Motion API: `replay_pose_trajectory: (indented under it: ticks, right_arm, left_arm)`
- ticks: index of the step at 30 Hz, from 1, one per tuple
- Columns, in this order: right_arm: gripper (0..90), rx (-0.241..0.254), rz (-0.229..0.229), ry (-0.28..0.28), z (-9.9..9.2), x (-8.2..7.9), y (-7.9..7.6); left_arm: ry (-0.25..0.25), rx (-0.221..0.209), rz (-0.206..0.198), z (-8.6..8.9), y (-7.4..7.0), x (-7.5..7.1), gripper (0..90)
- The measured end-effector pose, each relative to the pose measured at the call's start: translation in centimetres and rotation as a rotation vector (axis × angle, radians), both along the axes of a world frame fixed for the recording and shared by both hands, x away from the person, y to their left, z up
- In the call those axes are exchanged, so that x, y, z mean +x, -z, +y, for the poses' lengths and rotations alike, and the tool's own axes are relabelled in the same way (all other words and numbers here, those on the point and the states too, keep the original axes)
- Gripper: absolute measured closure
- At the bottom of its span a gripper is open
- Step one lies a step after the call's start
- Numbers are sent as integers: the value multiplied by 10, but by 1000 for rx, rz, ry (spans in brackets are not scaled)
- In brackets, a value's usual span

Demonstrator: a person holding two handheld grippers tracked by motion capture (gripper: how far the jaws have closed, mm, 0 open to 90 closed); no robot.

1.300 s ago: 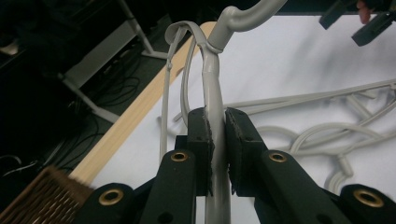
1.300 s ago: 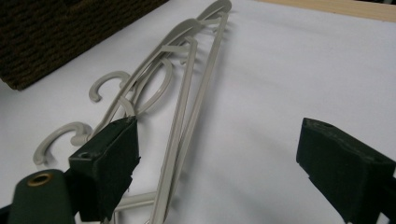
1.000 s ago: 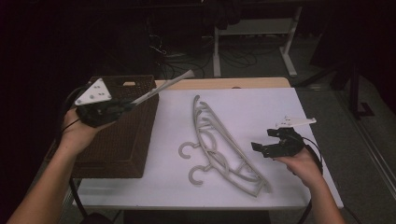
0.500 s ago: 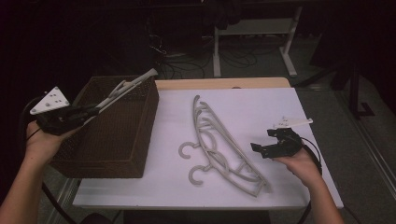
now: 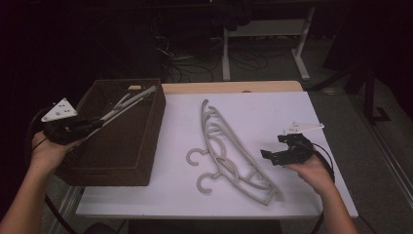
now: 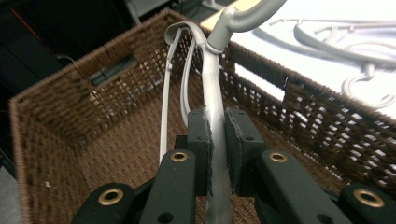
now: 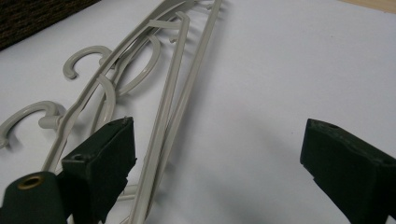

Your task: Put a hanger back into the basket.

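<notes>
My left gripper point(image 5: 96, 124) is shut on a grey plastic hanger point(image 5: 127, 102) and holds it slanting over the brown wicker basket point(image 5: 122, 161) at the table's left. In the left gripper view the pads point(image 6: 201, 140) pinch the hanger's arm point(image 6: 210, 79), and its hook end point(image 6: 247, 14) rises past the basket's far rim point(image 6: 261, 60). Two more grey hangers point(image 5: 229, 146) lie stacked on the white tabletop. My right gripper point(image 5: 273, 147) stands open just right of them, low over the table. In the right gripper view the hangers point(image 7: 173, 93) pass by the left jaw, untouched.
The white table surface point(image 5: 272, 112) has free room at its right and back. A wooden strip point(image 5: 234, 87) runs along the far edge. Desk legs and cables point(image 5: 229, 53) stand on the dark floor beyond.
My left hand has swung left and down with the hanger, so the hanger now dips into the basket. The right hand has kept still.
</notes>
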State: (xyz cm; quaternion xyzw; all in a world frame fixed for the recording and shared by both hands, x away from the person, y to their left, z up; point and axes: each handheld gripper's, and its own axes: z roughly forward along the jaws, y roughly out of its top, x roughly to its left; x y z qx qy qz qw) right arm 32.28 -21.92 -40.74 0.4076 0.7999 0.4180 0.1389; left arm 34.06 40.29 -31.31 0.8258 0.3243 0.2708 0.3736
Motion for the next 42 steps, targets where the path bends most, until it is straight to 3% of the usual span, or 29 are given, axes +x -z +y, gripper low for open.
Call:
replay_pose_trajectory:
  ticks: [8, 9, 12, 21, 32, 42]
  right_arm:
    - [100, 10, 3, -8, 2, 5, 1]
    - [100, 9, 4, -7, 2, 5, 2]
    - [100, 8, 2, -12, 2, 5, 1]
    - [100, 8, -5, -13, 3, 1, -2]
    - [101, 2, 2, -27, 6, -5, -7]
    - [132, -37, 45, -108, 24, -11, -11]
  left_arm:
    - [-6, -10, 101, -2, 26, 14, 798]
    - [-7, -37, 117, -2, 29, 15, 786]
    - [-17, -53, 141, -1, 30, 16, 616]
    - [10, -134, 118, -12, 16, 14, 374]
    - [148, -251, 131, -66, -6, 14, 170]
    - [276, -317, 136, -141, -8, 10, 101]
